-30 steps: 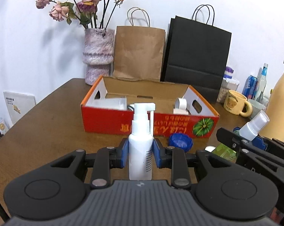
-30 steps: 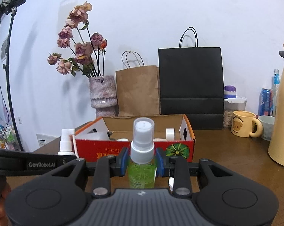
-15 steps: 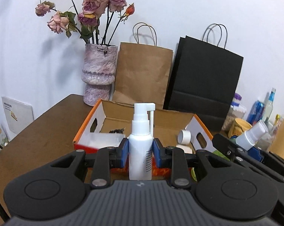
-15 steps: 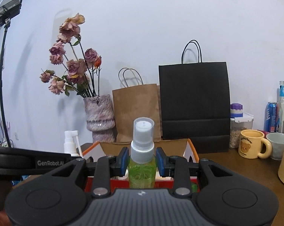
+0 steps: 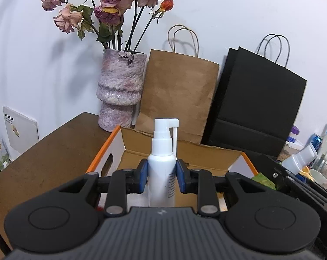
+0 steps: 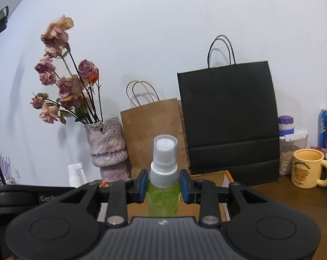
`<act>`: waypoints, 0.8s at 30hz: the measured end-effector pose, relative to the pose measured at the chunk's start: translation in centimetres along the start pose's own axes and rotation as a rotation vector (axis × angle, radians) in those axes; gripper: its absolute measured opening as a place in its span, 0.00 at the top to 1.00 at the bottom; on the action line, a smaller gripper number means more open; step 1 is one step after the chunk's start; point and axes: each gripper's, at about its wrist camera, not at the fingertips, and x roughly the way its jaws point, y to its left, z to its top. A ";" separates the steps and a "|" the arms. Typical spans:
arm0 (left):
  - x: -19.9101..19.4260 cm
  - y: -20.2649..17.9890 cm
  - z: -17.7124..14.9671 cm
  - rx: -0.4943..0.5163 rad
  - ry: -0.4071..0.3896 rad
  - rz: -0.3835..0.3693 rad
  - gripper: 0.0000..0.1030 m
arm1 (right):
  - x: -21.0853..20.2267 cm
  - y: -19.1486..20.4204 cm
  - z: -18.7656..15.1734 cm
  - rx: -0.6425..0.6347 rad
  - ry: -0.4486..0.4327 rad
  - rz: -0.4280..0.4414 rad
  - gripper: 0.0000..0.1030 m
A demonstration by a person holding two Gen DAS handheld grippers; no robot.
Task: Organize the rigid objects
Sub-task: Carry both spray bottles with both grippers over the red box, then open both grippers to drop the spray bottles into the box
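My left gripper (image 5: 161, 178) is shut on a white nasal-spray bottle (image 5: 162, 162), held upright above the open orange cardboard box (image 5: 107, 151). My right gripper (image 6: 163, 187) is shut on a green spray bottle (image 6: 163, 197) with a clear cap, upright over the same box (image 6: 227, 176). The right gripper's green bottle (image 5: 298, 159) shows tilted at the right edge of the left wrist view. The white bottle (image 6: 75, 173) shows at the left of the right wrist view. The box's contents are hidden behind the grippers.
A stone-pattern vase (image 5: 120, 91) of dried roses, a brown paper bag (image 5: 178, 95) and a black paper bag (image 5: 258, 108) stand against the wall behind the box. A yellow bear mug (image 6: 308, 168), a food jar (image 6: 293, 143) and a blue can (image 6: 326, 127) stand at the right.
Both grippers have moved forward and slightly up toward the box, bottles still gripped. The box has slid low in both views and its red front is hidden.
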 end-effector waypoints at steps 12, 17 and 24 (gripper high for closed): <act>5.0 0.1 0.8 0.052 0.001 0.048 0.72 | 5.8 0.1 -0.3 -0.047 0.060 0.023 0.71; 6.2 0.3 0.4 0.073 0.014 0.076 0.72 | 7.3 -0.1 -0.8 -0.062 0.095 0.026 0.71; 6.6 0.4 0.1 0.118 0.018 0.107 0.70 | 8.2 -0.5 -1.6 -0.065 0.162 0.008 0.70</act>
